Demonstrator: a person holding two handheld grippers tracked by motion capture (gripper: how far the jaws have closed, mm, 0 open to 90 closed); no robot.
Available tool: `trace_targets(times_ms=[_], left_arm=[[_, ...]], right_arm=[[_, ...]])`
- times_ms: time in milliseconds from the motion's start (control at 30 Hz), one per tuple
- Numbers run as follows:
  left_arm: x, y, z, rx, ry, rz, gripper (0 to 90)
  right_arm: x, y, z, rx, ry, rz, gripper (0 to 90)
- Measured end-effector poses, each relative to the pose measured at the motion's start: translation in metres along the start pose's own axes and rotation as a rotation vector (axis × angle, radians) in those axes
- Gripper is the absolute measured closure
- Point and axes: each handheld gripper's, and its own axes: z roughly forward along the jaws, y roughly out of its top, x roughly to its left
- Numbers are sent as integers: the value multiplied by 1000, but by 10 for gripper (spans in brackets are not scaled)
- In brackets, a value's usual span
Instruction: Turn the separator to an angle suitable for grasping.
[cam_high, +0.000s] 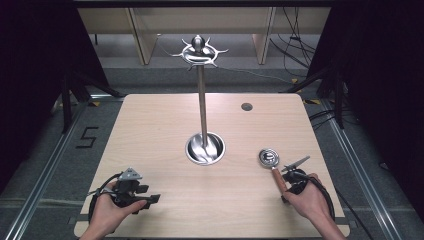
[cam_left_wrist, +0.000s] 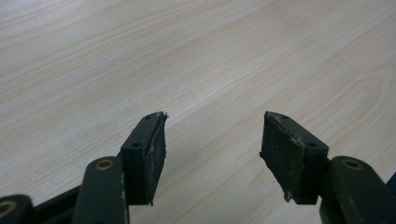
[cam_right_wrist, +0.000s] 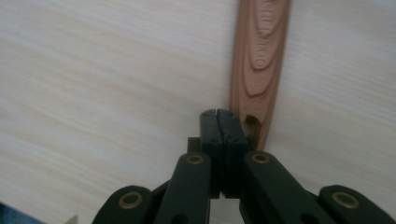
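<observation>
The wooden-handled utensil (cam_high: 271, 161) lay at the near right of the table (cam_high: 150, 120), its round metal head toward the stand and its wooden handle (cam_right_wrist: 258, 60) pointing back at my right hand (cam_high: 307, 200). I had the right gripper (cam_right_wrist: 224, 116) clenched, its jaws pressed flat together with nothing between them, the tips just beside the handle's end; whether they touched it I could not tell. My left gripper (cam_left_wrist: 212, 140) sat at the near left, well apart from the utensil, jaws released and wide over bare wood. Farther off, mid-table, the metal stand (cam_high: 202, 100) rose from its round base (cam_high: 205, 148), hooks spread at its top.
</observation>
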Motion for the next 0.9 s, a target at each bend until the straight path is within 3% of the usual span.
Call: trace_targets(times_ms=[67, 133, 200, 233, 400, 600, 633, 767, 900], left_arm=[[0, 0, 0, 8, 6, 1, 394], [0, 0, 1, 1, 11, -1, 394], [0, 0, 1, 3, 12, 0, 394], [0, 0, 1, 3, 12, 0, 394], [-1, 0, 0, 9, 13, 5, 394], [0, 1, 1, 15, 1, 7, 391], [0, 1, 1, 15, 1, 7, 391], [0, 1, 1, 18, 0, 6, 391], [1, 0, 2, 17, -1, 4, 390]], right_arm=[[-7, 1, 0, -19, -15, 33, 900], [-14, 3, -2, -16, -39, 15, 900], [-28, 8, -2, -24, -73, 45, 900], [-28, 8, -2, -24, -73, 45, 900], [-48, 26, -2, -34, -128, 87, 900], [-66, 50, -3, -40, -159, 113, 900], [-69, 54, -2, -64, -174, 119, 900], [-77, 72, -3, -94, -174, 165, 900], [-83, 85, -1, -97, -184, 171, 900]])
